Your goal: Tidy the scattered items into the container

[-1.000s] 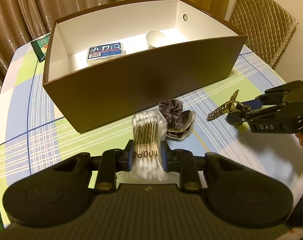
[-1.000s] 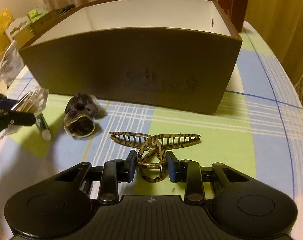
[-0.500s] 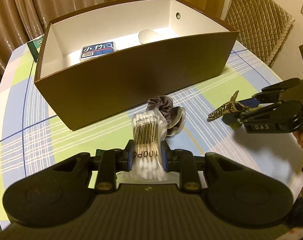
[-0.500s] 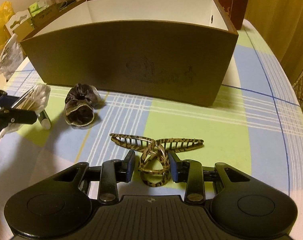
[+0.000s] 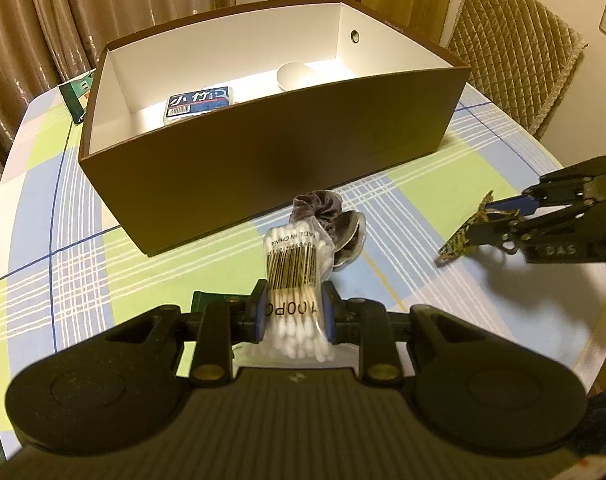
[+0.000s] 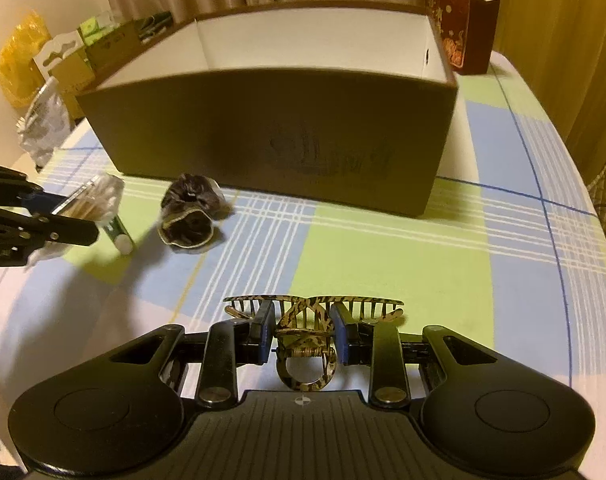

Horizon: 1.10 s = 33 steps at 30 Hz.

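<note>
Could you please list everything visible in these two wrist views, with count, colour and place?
container: one, brown outside, white inside, on the table's far half.
blue-labelled pack: one, inside the container, left part.
white cup: one, inside the container, lying on its side.
cotton swab pack: one, clear bag with white tips, in the left gripper.
hair claw: one, tortoiseshell brown, in the right gripper.
scrunchie: one, dark purple, on the table before the container.
green tube: one, white cap, on the table near the scrunchie.
tablecloth: one, green, blue and white check.
chair: one, quilted tan, beyond the table.
left gripper: black, shut on the swab pack.
right gripper: black, shut on the claw.
</note>
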{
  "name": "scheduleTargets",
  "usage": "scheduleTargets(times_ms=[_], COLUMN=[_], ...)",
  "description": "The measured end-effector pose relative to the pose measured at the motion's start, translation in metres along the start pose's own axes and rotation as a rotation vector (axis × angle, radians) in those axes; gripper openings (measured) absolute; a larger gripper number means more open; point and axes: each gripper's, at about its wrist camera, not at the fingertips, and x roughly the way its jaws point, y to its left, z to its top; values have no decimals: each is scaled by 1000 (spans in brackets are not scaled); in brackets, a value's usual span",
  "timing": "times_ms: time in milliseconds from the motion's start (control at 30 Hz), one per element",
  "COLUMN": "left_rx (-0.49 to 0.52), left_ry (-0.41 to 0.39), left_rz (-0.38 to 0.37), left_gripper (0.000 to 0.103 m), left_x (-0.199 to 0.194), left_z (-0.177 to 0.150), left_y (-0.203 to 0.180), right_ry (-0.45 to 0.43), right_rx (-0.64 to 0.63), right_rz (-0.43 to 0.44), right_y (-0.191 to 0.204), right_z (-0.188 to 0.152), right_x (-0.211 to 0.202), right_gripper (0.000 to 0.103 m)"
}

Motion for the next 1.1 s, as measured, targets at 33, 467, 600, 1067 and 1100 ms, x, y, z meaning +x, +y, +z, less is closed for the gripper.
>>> scheduleTargets(times_ms=[33, 467, 600, 1067, 1100], left_rx=[2, 9, -14, -54, -60], left_ry=[-2, -81, -113, -156, -150], left_rz=[0, -1, 8, 69, 68], left_gripper=[22, 22, 22, 22, 22], left_x=[-1, -29, -39, -23, -19], left_z=[0, 25, 40, 118, 123], left_y=[0, 1, 10, 56, 59], right_ry=[-8, -172, -234, -298, -291], right_rx=[4, -15, -11, -36, -39], right_rz=[3, 46, 70, 123, 127], right_y=[-1, -4, -4, -3, -3], right_z=[1, 40, 60, 147, 153], right_x=[-4, -71, -85, -51, -45], right_gripper=[27, 27, 27, 27, 27])
